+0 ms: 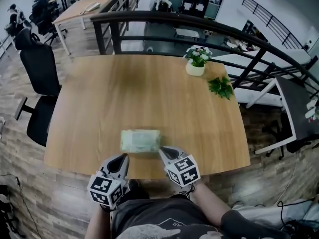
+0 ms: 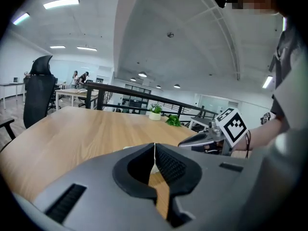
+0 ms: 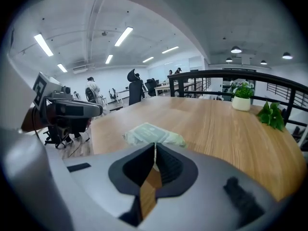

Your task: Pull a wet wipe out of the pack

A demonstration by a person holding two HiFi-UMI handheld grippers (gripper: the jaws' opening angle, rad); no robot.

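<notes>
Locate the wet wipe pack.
Head view: the wet wipe pack lies on the table by its near edge, just beyond the left tongs and right tongs.

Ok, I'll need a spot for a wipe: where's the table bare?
Bare wood from the wipe pack to the potted plant and leafy sprig. Crowded at the near edge: left gripper and right gripper by the pack.

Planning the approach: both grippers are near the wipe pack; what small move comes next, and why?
Probably open the jaws of the right gripper and ease it toward the wet wipe pack: it and the left gripper are shut and empty, the pack lying just ahead.
</notes>
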